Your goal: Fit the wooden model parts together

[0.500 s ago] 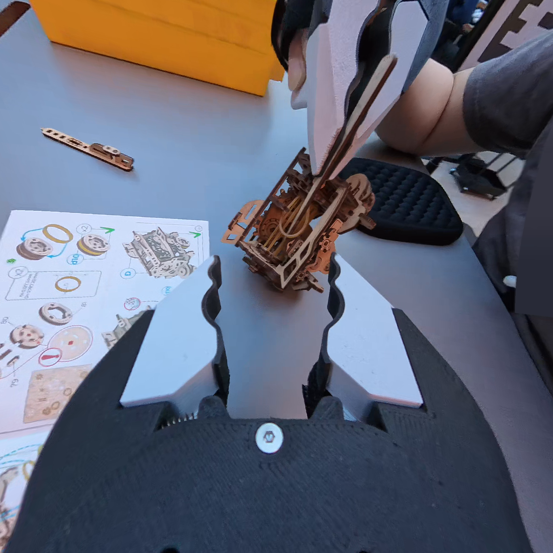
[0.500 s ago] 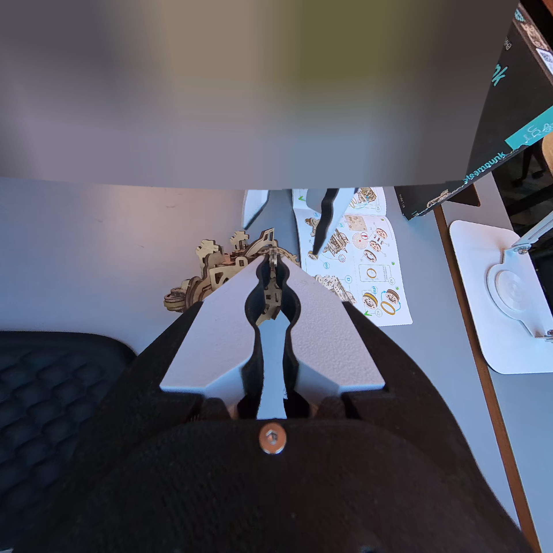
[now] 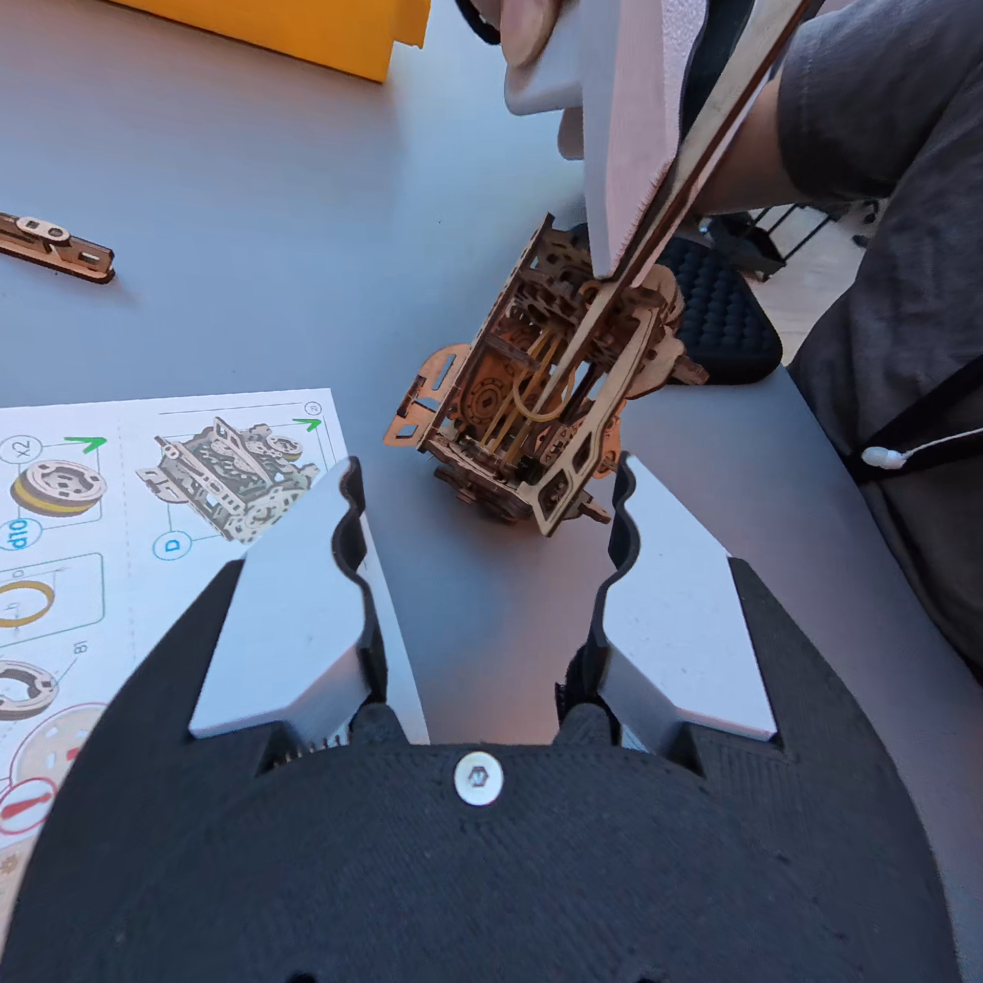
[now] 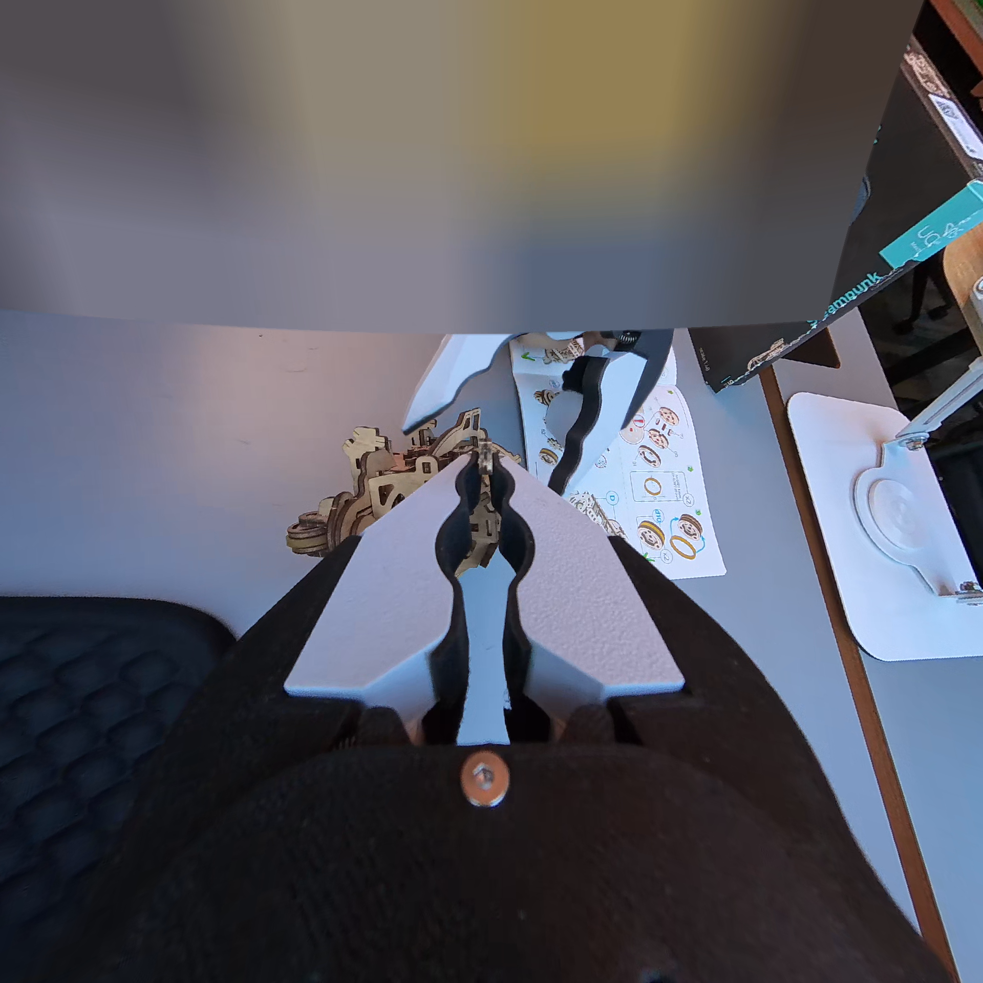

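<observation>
Right tongs (image 4: pixel 483 468) pinch a strip (image 3: pixel 686 175) into the model (image 3: pixel 537 404) near the desk (image 3: pixel 266 213) edge, left tongs (image 3: pixel 486 494) gaping empty, bare desk between.

Tilted wooden model (image 3: pixel 537 404), strip (image 3: pixel 707 138) inserted

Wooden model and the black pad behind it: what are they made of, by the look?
Wooden model: thin laser-cut plywood, unfinished, judging by pale faces with dark burnt edges. Black pad: probably soft foam or rubber, matte, with a dimpled quilted surface; cannot tell which.
</observation>
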### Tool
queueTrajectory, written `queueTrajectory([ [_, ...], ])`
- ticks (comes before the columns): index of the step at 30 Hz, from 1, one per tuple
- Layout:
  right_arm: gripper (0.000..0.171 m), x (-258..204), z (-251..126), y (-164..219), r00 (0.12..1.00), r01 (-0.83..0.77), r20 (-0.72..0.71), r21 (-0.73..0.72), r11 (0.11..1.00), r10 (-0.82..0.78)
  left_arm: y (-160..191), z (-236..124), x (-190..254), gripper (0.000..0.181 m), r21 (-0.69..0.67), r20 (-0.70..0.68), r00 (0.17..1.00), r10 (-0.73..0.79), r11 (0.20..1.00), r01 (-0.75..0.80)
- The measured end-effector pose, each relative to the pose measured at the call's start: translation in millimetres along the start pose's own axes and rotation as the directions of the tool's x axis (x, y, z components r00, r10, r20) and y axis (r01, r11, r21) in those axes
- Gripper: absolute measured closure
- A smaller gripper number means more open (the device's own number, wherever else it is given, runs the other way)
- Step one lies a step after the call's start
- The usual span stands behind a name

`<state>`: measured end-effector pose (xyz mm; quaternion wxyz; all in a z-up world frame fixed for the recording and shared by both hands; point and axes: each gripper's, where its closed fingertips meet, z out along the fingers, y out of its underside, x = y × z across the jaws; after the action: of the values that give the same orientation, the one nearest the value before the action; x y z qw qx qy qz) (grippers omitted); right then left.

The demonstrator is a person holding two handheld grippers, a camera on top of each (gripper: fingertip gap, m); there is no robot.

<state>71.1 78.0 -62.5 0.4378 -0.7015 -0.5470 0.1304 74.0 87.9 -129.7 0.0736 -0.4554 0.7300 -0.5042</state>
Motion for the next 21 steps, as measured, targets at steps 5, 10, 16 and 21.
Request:
queueTrajectory([
  [5,0.17,-0.3,0.7,3.6,1.0,-0.005,0.006,-0.023,1.0,0.005,-9.5,0.4,6.6,0.105,0.07,-0.065,0.998,-0.01,0.997,0.015],
  [10,0.17,-7.0,-2.3,6.5,1.0,0.018,0.017,-0.083,0.996,-0.016,-19.1,3.0,14.3,0.117,0.11,-0.06,0.998,0.022,0.994,-0.015],
  [16,0.17,-21.1,-14.3,5.8,0.999,0.023,0.029,-0.149,0.989,-0.019,-18.1,10.9,25.9,0.122,0.086,-0.013,0.998,0.063,0.994,-0.062],
  [21,0.17,-31.6,-22.6,6.3,1.0,0.023,0.02,-0.194,0.981,-0.019,-15.3,17.2,32.4,0.122,0.056,0.036,0.996,0.082,0.995,-0.084],
])
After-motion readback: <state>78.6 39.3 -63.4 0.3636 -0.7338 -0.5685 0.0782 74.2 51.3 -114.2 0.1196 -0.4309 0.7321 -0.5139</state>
